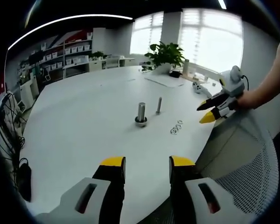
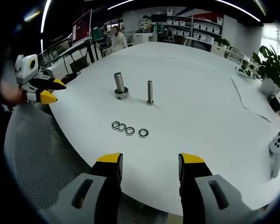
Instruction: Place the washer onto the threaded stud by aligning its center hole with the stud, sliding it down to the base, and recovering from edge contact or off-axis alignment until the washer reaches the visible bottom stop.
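Daylight enters through the large windows [image 1: 210, 39], which are overexposed to near white. Ceiling light strips [image 2: 49, 14] add overhead illumination. The white table [image 1: 84, 121] reflects evenly with soft, faint shadows. Fisheye distortion bends all edges; peripheral detail appears blurred, possibly from motion.
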Demonstrator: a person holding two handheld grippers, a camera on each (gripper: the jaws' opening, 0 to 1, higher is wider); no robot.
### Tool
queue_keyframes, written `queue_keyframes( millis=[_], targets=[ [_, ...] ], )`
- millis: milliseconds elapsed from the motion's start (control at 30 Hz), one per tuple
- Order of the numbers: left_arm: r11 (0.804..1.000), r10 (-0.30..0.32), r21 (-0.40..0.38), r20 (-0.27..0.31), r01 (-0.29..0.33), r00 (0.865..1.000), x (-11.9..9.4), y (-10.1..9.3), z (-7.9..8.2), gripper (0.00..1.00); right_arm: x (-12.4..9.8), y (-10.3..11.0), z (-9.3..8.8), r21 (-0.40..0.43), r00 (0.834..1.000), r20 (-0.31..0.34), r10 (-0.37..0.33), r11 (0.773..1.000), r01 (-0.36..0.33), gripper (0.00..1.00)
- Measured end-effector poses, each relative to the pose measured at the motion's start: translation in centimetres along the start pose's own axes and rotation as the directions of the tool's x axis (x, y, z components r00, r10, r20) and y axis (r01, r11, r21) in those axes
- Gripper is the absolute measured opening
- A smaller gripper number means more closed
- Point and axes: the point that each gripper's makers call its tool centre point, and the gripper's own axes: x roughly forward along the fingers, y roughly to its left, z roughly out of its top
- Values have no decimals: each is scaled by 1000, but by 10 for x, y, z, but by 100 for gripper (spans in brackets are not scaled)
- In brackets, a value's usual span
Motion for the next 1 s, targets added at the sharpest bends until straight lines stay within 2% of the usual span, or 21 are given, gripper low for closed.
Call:
queue_keyframes(
  millis=[467,1000],
  targets=[
    [1000,-7,-7,10,7,1000,0,0,2,35,4,7,-11,-65,997,-74,23,998,-28,51],
    [1000,-3,-15,15,3,1000,-1,1,2,35,3,12,-17,-93,990,-130,48,994,-61,51]
  ],
)
